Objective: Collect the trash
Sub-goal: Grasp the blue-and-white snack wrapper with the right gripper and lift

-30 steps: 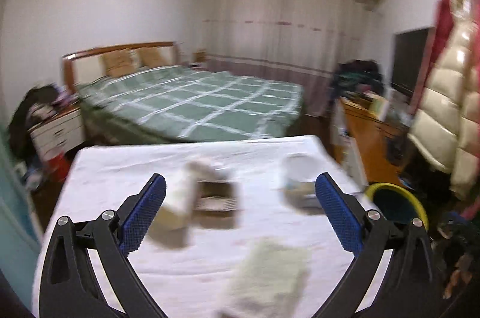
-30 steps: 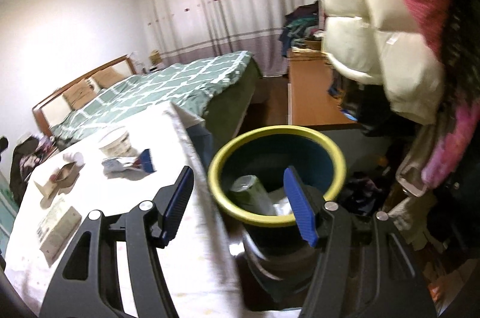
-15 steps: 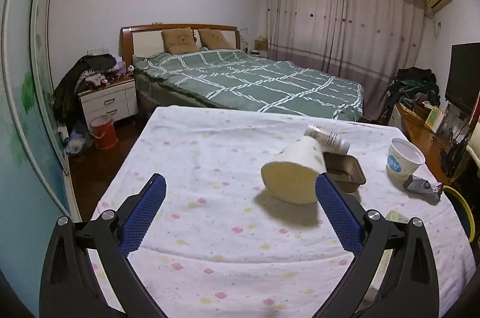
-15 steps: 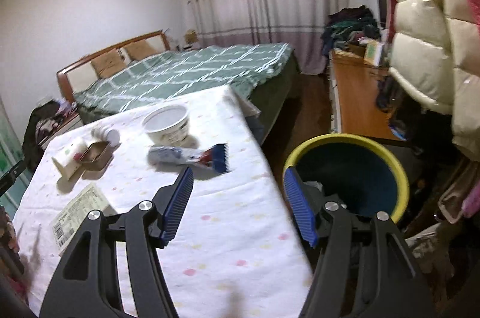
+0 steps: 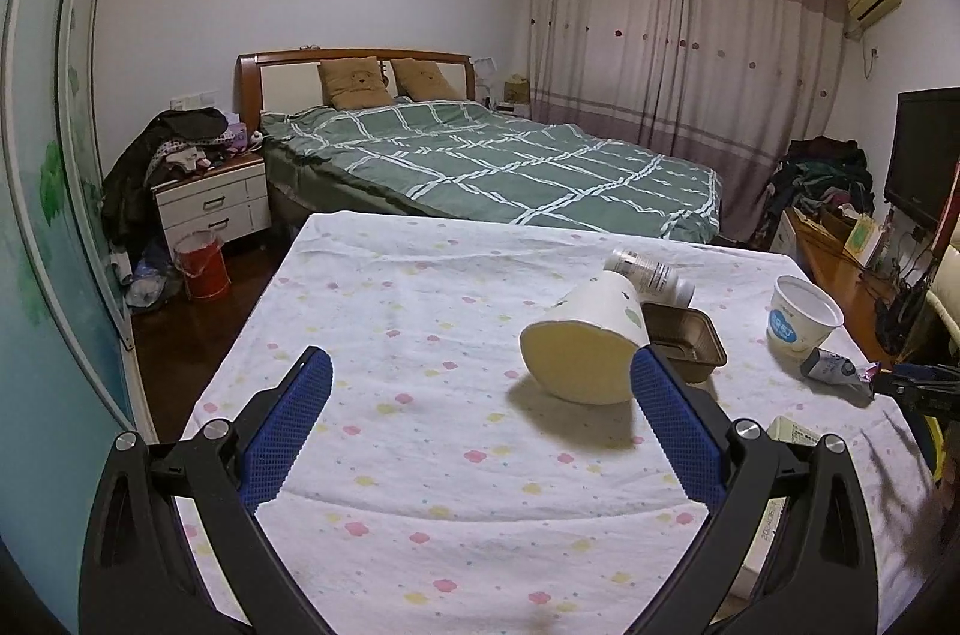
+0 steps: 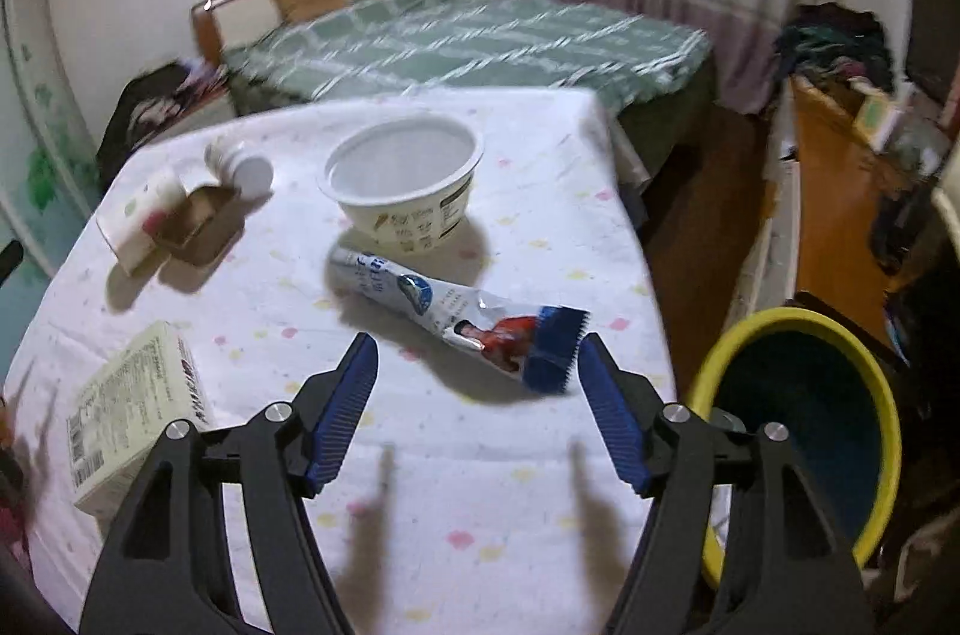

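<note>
Trash lies on a table with a flowered white cloth (image 5: 420, 395). My right gripper (image 6: 477, 353) hovers above the cloth, its jaws opening. A silver-and-blue wrapper (image 6: 456, 311) lies just ahead of and below its tips, untouched. Beyond it stands an empty white tub (image 6: 402, 185). My left gripper (image 5: 478, 371) is open and holds nothing. A paper cup (image 5: 585, 353) lies on its side close to the right finger. Behind the cup sit a brown tray (image 5: 684, 341) and a white bottle (image 5: 648, 272). The yellow-rimmed bin (image 6: 804, 425) stands on the floor off the table's right edge.
A flat pale box (image 6: 135, 407) lies near the table's front left in the right wrist view. A green bed (image 5: 492, 167) stands behind the table. A wooden desk (image 6: 840, 191) with clutter is beyond the bin, and a nightstand (image 5: 210, 203) and red bucket (image 5: 201, 263) stand far left.
The right gripper swung from above the bin leftward over the table, down to the wrapper, jaws a little wider. The left view shifted left along the table, then held still.
</note>
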A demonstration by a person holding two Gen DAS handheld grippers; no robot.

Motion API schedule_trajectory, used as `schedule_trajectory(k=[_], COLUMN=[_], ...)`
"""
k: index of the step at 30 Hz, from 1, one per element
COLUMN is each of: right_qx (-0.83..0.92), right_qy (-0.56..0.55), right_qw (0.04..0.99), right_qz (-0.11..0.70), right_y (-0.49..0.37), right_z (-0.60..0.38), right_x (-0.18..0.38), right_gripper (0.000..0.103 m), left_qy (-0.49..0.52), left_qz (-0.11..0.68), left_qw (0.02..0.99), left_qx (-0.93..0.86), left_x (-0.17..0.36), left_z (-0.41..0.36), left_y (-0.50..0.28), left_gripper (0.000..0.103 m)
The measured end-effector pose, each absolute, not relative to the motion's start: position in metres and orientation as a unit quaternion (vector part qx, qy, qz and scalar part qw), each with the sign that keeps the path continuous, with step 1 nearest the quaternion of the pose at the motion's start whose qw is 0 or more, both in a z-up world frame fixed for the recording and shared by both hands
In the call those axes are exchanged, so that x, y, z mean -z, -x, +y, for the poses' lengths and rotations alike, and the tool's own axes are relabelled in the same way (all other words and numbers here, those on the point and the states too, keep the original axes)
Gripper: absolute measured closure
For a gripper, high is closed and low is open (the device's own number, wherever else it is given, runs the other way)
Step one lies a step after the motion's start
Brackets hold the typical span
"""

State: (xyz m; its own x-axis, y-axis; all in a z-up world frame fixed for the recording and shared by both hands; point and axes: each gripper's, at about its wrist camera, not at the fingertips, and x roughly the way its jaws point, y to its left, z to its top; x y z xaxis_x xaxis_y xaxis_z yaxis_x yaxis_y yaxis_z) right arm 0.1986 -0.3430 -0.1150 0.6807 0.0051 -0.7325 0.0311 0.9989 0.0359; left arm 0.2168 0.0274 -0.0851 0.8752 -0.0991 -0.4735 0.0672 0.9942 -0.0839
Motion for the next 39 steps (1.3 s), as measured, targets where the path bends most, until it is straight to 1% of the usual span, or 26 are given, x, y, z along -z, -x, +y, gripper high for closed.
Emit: schedule_trajectory(k=[1,3,10,13,17,23,29,32,33,35,36,37,39], right_qx=[0.008,0.003,-0.029,-0.04,-0.104,-0.078,-0.086,-0.085,-0.086,-0.089,-0.09,-0.092,-0.095], right_qy=[-0.015,-0.004,-0.017,-0.017,-0.01,0.038,0.041,0.024,0.021,0.013,0.011,0.006,-0.001], right_qw=[0.914,0.911,0.902,0.904,0.893,0.907,0.888,0.885,0.886,0.885,0.884,0.883,0.88], right_qz=[0.405,0.413,0.429,0.426,0.438,0.413,0.449,0.457,0.455,0.457,0.458,0.46,0.465], right_y=[-0.204,-0.213,-0.228,-0.223,-0.212,-0.212,-0.246,-0.255,-0.255,-0.256,-0.256,-0.256,-0.255], right_z=[-0.344,-0.345,-0.35,-0.343,-0.316,-0.303,-0.3,-0.304,-0.305,-0.307,-0.308,-0.31,-0.312], right_x=[0.118,0.124,0.135,0.132,0.126,0.111,0.133,0.142,0.141,0.14,0.139,0.138,0.137], right_gripper=[0.034,0.033,0.033,0.033,0.033,0.033,0.033,0.034,0.036,0.046,0.055,0.062,0.064], left_qy=[0.032,0.031,0.023,0.021,0.018,0.018,0.018,0.017,0.017,0.015,0.014,0.013,0.011], left_qz=[0.247,0.249,0.254,0.257,0.261,0.261,0.26,0.263,0.263,0.264,0.264,0.264,0.263], left_qw=[0.968,0.967,0.966,0.965,0.964,0.964,0.964,0.964,0.963,0.963,0.963,0.963,0.963], left_qx=[0.043,0.043,0.047,0.049,0.049,0.049,0.049,0.049,0.049,0.05,0.051,0.051,0.051], left_x=[0.085,0.085,0.088,0.089,0.09,0.09,0.091,0.091,0.092,0.092,0.092,0.092,0.092], left_z=[0.028,0.027,0.022,0.02,0.018,0.017,0.017,0.016,0.016,0.015,0.014,0.014,0.013], left_y=[-0.216,-0.217,-0.218,-0.218,-0.22,-0.22,-0.22,-0.221,-0.221,-0.221,-0.221,-0.221,-0.22], left_gripper=[0.005,0.005,0.005,0.005,0.005,0.005,0.005,0.005,0.005,0.005,0.005,0.005,0.005])
